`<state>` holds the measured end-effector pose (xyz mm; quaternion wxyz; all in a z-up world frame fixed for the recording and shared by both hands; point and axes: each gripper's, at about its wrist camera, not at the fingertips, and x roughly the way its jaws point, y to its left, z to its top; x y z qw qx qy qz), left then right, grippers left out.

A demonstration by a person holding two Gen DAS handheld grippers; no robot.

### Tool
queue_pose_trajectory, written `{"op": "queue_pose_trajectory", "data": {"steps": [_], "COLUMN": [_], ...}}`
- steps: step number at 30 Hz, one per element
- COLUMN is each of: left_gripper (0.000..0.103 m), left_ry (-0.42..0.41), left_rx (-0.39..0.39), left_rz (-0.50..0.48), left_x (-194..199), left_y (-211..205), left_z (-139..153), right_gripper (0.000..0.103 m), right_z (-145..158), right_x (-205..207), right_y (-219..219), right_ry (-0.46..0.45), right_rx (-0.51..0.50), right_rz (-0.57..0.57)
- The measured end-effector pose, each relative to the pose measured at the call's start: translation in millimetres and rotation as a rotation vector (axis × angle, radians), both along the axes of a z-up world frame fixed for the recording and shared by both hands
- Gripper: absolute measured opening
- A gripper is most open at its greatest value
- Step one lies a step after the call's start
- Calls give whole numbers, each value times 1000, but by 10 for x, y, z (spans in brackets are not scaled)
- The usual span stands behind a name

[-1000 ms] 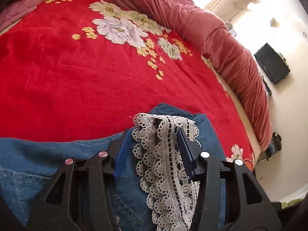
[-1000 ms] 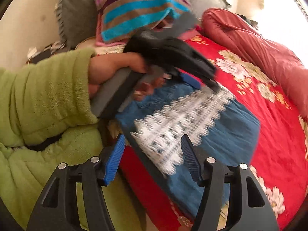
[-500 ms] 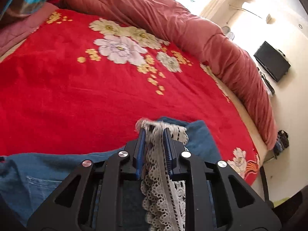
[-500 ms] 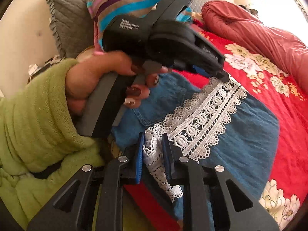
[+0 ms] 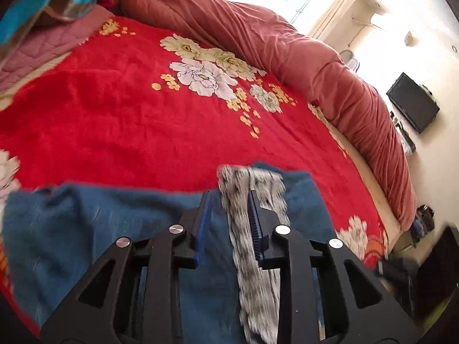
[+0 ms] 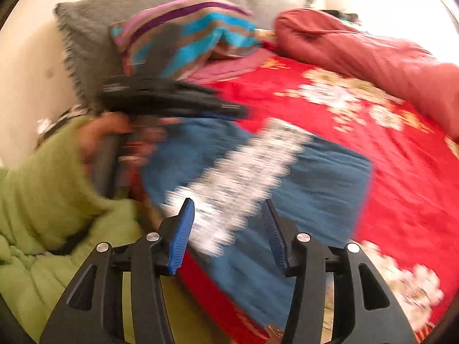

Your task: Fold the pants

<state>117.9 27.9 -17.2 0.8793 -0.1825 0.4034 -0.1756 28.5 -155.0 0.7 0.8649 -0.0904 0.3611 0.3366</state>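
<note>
Pants (image 5: 120,243), blue denim with a white lace strip (image 5: 255,229), lie folded on the red floral bedspread (image 5: 114,120) near the bed's front edge. I judge the current step to be release after a fold: both units are letting go. Left hand-held gripper (image 5: 229,215): jaws opening, narrow gap, with the lace strip running between them and against the right pad; firm contact cannot be confirmed. Right hand-held gripper (image 6: 228,229): jaws opening, moderately wide, above the lace with nothing clamped. Next move calls for clearing both units from the cloth, then regripping an edge if another fold is needed. Motion blur smears the lace, the green sleeve (image 6: 48,172) and the left unit seen from the right wrist view. The near hem is cut off.
</note>
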Motion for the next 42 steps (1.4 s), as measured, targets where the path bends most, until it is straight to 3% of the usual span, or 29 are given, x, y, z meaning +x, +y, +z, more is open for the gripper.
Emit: {"op": "queue_pose_trajectory", "data": {"steps": [4, 8, 10, 12, 13, 15, 20, 23, 29, 36, 38, 42], "left_gripper": [28, 39, 44, 28, 11, 7, 9, 17, 24, 25, 25, 29], "left_ry": [31, 131, 153, 155, 156, 140, 133, 181, 143, 91, 81, 53], "left_rx": [26, 4, 31, 96, 103, 133, 203, 152, 197, 253, 260, 281], "left_rz": [-34, -55, -68, -75, -88, -95, -119, -89, -75, -57, -52, -40], "left_x": [-385, -646, -686, -684, -683, -714, -857, -743, -797, -886, -899, -956], "left_y": [-97, -241, -344, -465, -502, -542, -593, -488, -515, -553, -560, -569], "left_z": [13, -190, -274, -315, -318, -260, -238, -361, -259, -99, -58, 35], "right_gripper": [47, 47, 47, 47, 47, 47, 47, 48, 48, 55, 62, 63], "right_z": [-118, -206, -231, -303, -341, -396, -445, -485, -444, -274, -220, -122], "right_x": [75, 73, 61, 74, 83, 78, 4, 9, 14, -27, -26, -16], "right_y": [-251, -261, -211, -145, -119, -122, -223, -227, -231, -301, -341, -390], "right_ry": [22, 33, 39, 56, 64, 89, 113, 124, 130, 108, 94, 71], "right_rx": [-16, -11, -11, -39, -65, -86, -86, -78, -72, -40, -33, -22], "right_rz": [-81, -75, -57, -45, -51, -62, -72, -85, -85, -91, -104, -118]}}
